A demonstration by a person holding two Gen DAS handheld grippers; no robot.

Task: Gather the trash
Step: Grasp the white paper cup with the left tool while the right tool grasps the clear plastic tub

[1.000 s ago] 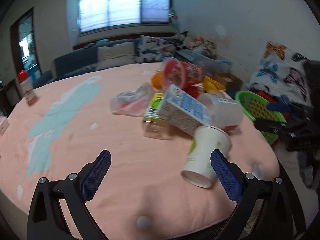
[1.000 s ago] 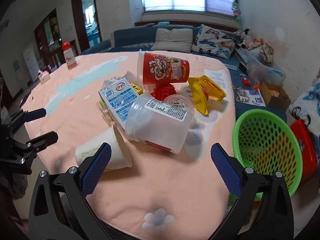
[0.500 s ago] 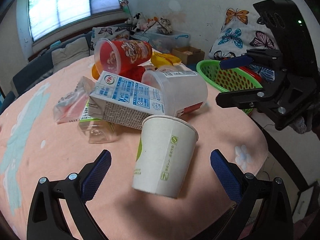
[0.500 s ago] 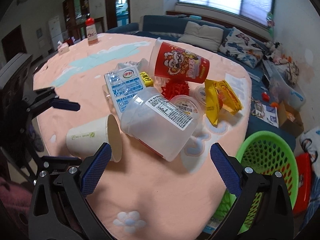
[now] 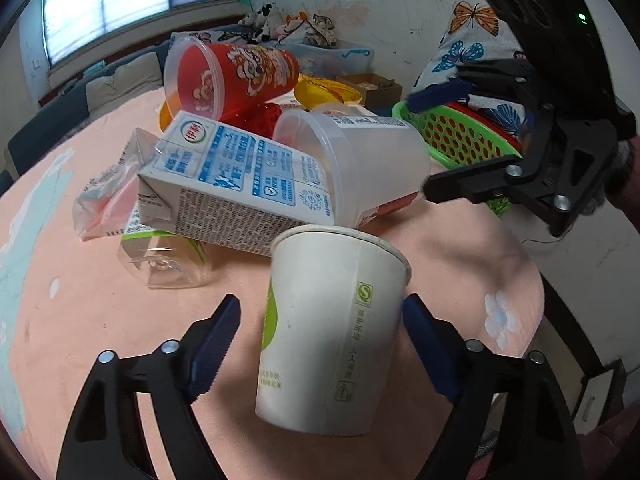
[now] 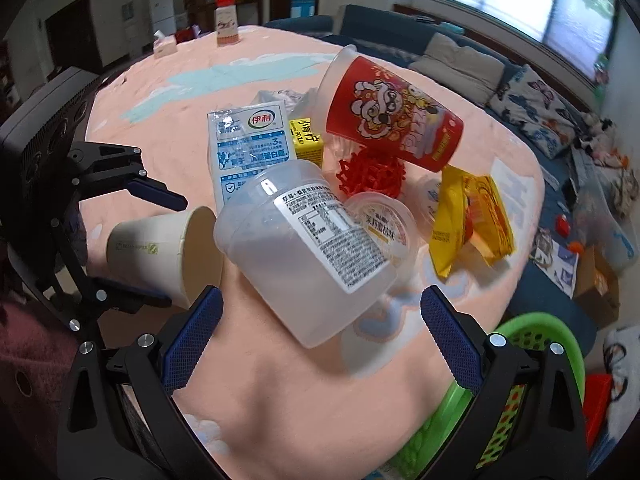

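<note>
A white paper cup (image 5: pixel 332 332) (image 6: pixel 152 244) lies on its side on the pink tablecloth (image 5: pixel 80 320). My left gripper (image 5: pixel 320 344) (image 6: pixel 176 251) straddles it with jaws closing. The right pad (image 5: pixel 424 348) is at the cup's wall, while a gap shows at the left pad (image 5: pixel 216 344). My right gripper (image 6: pixel 318 338) (image 5: pixel 440 144) is open, and the base of a tipped translucent plastic tub (image 6: pixel 304 248) (image 5: pixel 360 168) reaches between its fingers without touching them. A green mesh basket (image 6: pixel 532 332) (image 5: pixel 452 136) stands beside the table.
The trash pile holds a blue-and-white milk carton (image 5: pixel 236 184), a red printed cup (image 6: pixel 392 116), a yellow wrapper (image 6: pixel 468 220), red netting (image 6: pixel 372 172) and a clear bottle (image 5: pixel 168 256). A red-capped bottle (image 6: pixel 226 20) stands at the table's far side.
My left gripper came down over the paper cup and its jaws narrowed around it. My right gripper rolled and drew closer to the plastic tub.
</note>
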